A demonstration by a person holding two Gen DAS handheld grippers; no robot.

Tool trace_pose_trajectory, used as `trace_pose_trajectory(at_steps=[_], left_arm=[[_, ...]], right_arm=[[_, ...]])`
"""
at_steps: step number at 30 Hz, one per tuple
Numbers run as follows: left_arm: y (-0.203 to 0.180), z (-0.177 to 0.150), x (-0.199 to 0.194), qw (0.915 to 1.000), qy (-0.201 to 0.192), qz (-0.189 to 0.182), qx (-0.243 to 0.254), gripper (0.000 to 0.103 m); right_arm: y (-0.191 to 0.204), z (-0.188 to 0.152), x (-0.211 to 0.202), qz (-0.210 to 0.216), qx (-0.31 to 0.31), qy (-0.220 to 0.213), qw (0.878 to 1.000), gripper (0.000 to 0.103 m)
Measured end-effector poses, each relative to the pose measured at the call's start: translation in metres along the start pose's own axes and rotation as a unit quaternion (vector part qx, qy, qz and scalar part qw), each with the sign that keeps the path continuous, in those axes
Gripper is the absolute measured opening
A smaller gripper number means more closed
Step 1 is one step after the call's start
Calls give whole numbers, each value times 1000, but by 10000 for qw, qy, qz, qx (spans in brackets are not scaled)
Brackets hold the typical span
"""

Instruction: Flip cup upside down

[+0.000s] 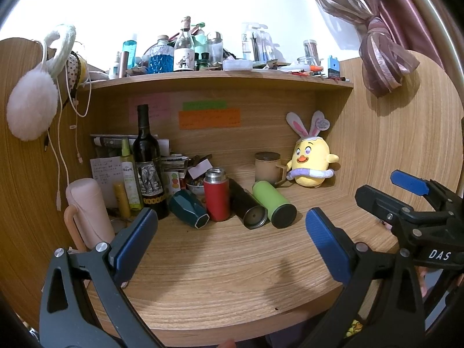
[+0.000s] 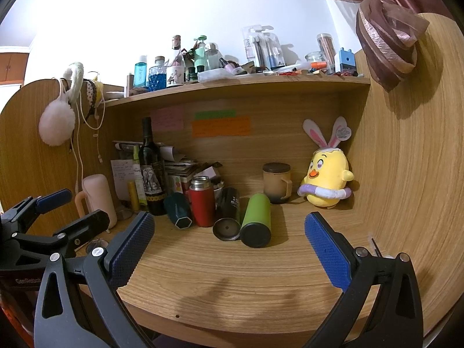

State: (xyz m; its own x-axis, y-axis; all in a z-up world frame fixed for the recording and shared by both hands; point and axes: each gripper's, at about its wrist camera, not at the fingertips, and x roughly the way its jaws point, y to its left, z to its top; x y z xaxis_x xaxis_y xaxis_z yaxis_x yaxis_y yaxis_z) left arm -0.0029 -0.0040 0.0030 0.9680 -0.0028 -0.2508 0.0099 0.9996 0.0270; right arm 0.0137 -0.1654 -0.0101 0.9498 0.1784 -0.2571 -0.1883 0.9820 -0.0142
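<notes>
Wooden desk [image 1: 220,275], cluttered at back. Left gripper [image 1: 232,232] and right gripper [image 2: 229,237] both spread wide, holding nothing, hovering over the front edge. Cups well ahead of them: green tumbler [image 1: 274,204] and black tumbler [image 1: 249,207] lie on their sides touching, red flask [image 1: 216,194] upright, teal cup [image 1: 188,207] tipped over.
</notes>
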Motion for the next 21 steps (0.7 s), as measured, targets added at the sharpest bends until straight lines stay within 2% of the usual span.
trace_pose_trajectory(at_steps=[6,12,17,21], left_arm=[[-1,0,1,10000,19,-17,8,103],[-3,-3,17,9994,329,-132,60,103],[-13,-4,45,9979,554,-230,232,103],[-25,-3,82,9953,814,-389,349,103]], right_arm=[[-1,-1,0,0,0,5,10000,103],[-11,-4,9,-20,53,91,9999,103],[-27,-10,25,-122,119,216,9996,103],[-50,-18,42,-248,315,372,9985,103]])
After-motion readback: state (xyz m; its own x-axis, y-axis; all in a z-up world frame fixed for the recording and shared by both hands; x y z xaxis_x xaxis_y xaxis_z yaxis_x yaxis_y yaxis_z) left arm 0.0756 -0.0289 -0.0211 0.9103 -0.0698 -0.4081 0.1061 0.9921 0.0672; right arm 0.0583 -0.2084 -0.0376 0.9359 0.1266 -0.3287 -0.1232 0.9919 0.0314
